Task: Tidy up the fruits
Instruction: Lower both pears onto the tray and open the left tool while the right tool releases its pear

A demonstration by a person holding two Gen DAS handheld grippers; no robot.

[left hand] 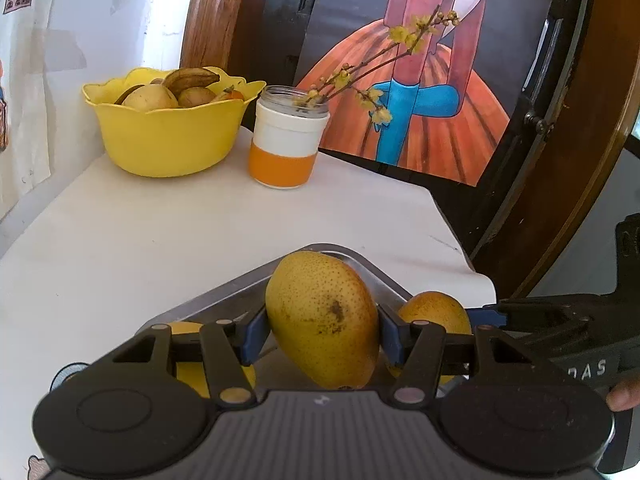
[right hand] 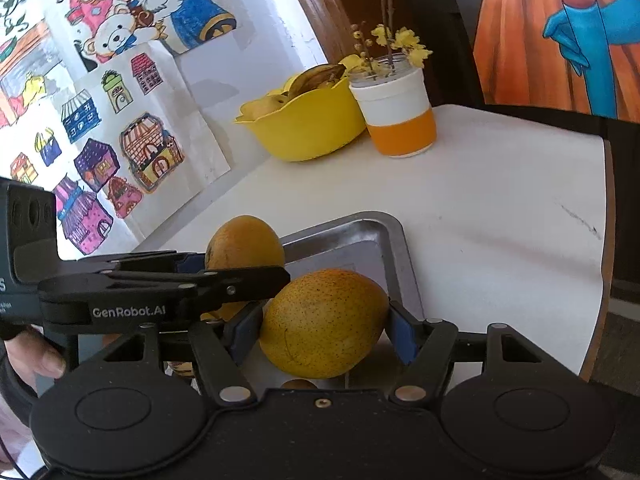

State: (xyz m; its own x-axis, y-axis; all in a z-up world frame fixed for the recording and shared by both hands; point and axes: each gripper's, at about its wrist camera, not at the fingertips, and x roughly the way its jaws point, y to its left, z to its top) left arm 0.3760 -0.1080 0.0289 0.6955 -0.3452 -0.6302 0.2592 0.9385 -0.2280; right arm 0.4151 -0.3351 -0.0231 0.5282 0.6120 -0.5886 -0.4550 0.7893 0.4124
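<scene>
The left gripper is clamped on a speckled yellow-orange mango. Its 2 blue pads press the fruit from either side, and the fruit stands tilted between the jaws, over the near part of a shallow grey metal tray. To the right of these jaws, a second yellow-orange mango shows partly behind the right pad, with the right gripper reaching in from the right edge of the left wrist view.

In the right wrist view, the right gripper is clamped on this second mango, which lies on its side between the 2 blue pads. The fruit sits above the tray, just inside its far right corner. To the left of these jaws, the left gripper crosses the view and holds the first mango slightly ahead of the right one. Whether either mango touches the tray floor cannot be determined.

Ahead of both pairs of jaws, well apart from them, a yellow scalloped plastic bowl stands at the far end of the white tabletop. It contains a browned banana and several pale round fruits. Just beside the bowl, to its right, stands a white and orange cylindrical jar holding twigs with small yellow blossoms.
</scene>
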